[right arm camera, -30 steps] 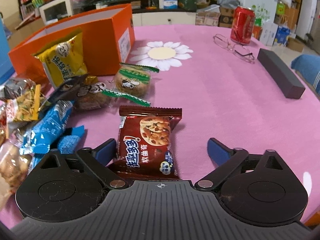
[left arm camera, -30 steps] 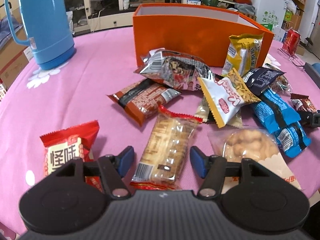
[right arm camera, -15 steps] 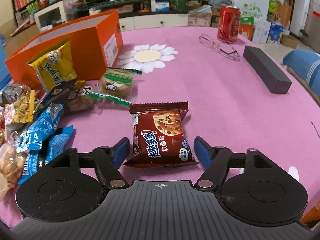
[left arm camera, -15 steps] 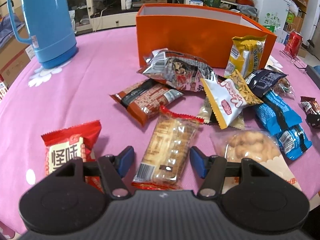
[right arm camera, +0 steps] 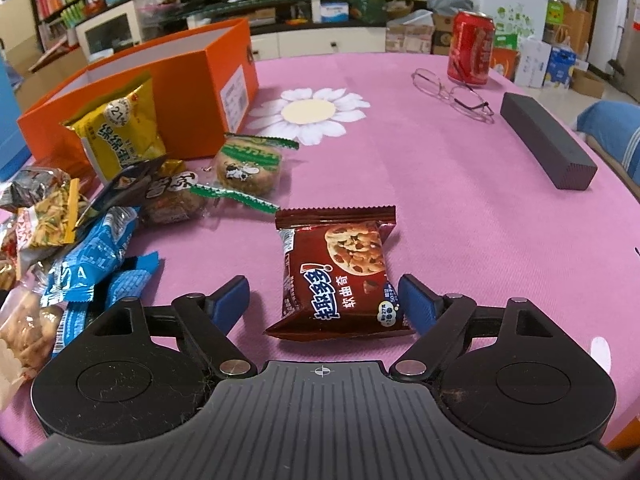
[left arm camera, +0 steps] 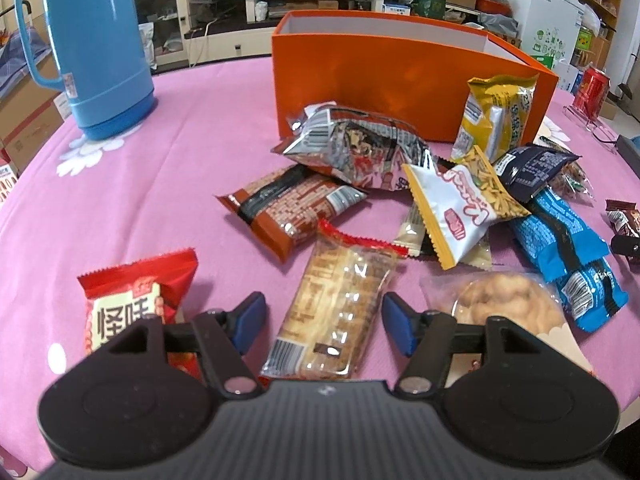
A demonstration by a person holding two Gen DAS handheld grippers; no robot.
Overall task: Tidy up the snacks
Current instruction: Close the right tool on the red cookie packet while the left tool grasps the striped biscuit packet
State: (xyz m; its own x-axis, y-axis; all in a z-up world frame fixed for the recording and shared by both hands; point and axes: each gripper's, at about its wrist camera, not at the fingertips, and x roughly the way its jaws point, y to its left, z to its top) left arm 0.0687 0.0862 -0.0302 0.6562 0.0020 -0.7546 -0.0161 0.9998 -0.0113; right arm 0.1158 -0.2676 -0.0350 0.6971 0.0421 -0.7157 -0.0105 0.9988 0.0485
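Snack packs lie scattered on a pink tablecloth (left arm camera: 160,184) in front of an open orange box (left arm camera: 400,76). My left gripper (left arm camera: 323,316) straddles a clear cracker pack with red ends (left arm camera: 340,304). Its jaws are opening and the blue pads do not press on the pack. A red snack bag (left arm camera: 132,304) lies just left of it. My right gripper (right arm camera: 322,296) has a brown chocolate-chip cookie pack (right arm camera: 340,276) between its jaws. They are opening too, with a gap at the left pad. The orange box (right arm camera: 192,80) stands at the far left in the right wrist view.
A silver bag (left arm camera: 356,148), brown pack (left arm camera: 288,204), yellow pack (left arm camera: 496,116), blue packs (left arm camera: 568,240) and a peanut bag (left arm camera: 504,308) crowd the middle. A blue flask (left arm camera: 100,48) stands far left. A cola can (right arm camera: 470,48), glasses (right arm camera: 452,92) and a dark block (right arm camera: 544,140) lie right.
The right jaws narrowed around the cookie pack, then widened again, and the pack now sits nearer the right pad. The left jaws stand slightly wider.
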